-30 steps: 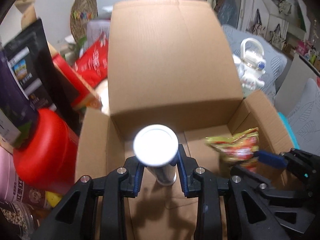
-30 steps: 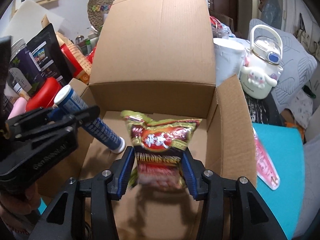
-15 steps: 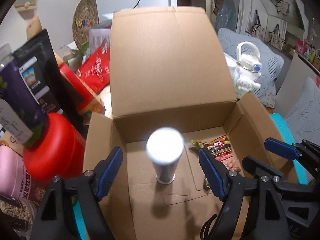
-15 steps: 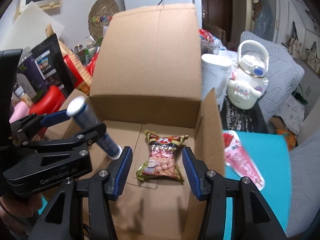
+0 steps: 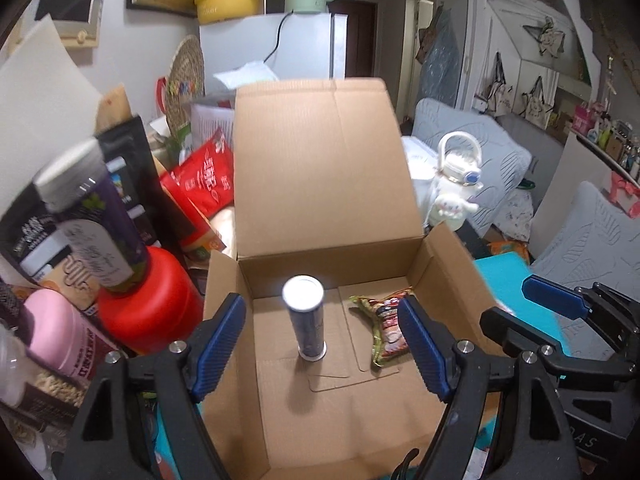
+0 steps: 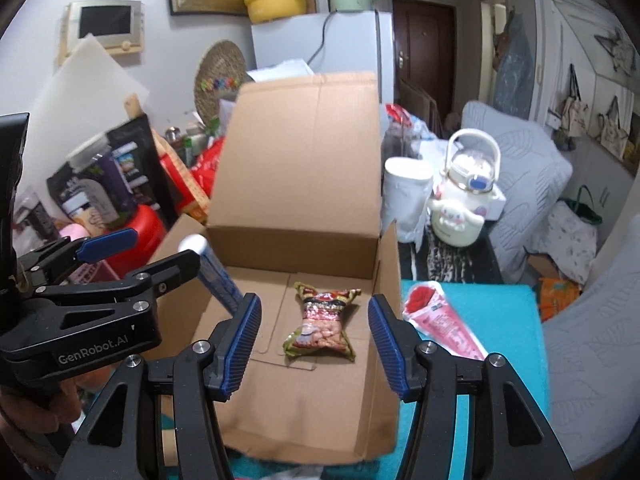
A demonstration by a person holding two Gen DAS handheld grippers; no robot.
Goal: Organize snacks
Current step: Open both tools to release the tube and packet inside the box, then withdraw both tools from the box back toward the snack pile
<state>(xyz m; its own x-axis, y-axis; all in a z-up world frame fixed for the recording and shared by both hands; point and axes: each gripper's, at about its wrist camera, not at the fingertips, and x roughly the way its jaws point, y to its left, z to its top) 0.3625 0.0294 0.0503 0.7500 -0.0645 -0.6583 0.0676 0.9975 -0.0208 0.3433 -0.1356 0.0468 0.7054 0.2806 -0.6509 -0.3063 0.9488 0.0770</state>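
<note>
Both grippers apart and empty above the cardboard box: left gripper over the upright can, right gripper, just widening, over the snack bag beside it.

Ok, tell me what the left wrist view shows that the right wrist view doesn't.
Only the left wrist view: the tube's white lid from above, the tube standing upright, and the right claw from the side.
Only the right wrist view: the pink cone packet on the teal mat, and the left claw from the side.
Both: the open cardboard box, with the snack bag lying flat inside.
</note>
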